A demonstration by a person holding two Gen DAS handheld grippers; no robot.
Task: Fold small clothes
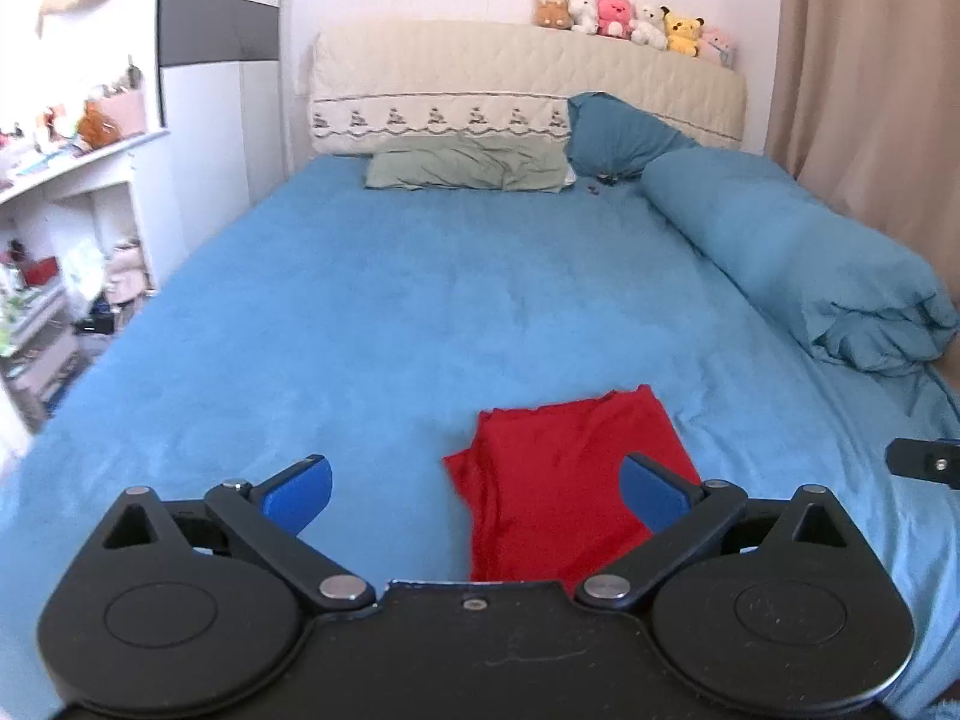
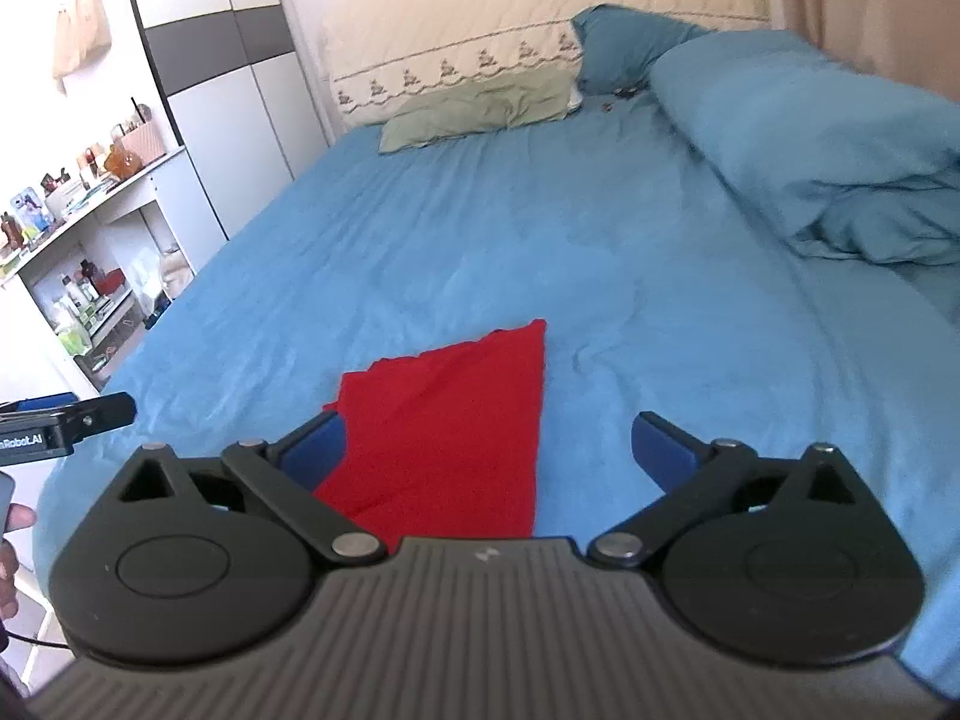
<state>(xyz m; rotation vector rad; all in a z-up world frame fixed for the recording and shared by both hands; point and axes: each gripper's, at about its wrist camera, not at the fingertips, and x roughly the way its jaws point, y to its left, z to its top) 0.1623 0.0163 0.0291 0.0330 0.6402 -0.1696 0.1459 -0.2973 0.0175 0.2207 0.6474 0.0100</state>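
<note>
Both tongs — left (image 1: pixel 474 495) and right (image 2: pixel 487 456) — gape wide and empty above the bed (image 1: pixel 372 312). Folded red garment (image 1: pixel 558 480) lies flat below — its near edge hidden behind them.

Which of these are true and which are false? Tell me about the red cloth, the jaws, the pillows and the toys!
1. The red cloth lies on the blue bed sheet. True.
2. The left gripper is squeezing the red cloth. False: its jaws stand wide open, holding nothing.
3. The right gripper has its jaws open. True.
4. The green pillow sits on top of the red cloth. False: it lies far off, by the headboard.
5. The plush toys sit on top of the headboard. True.
</note>
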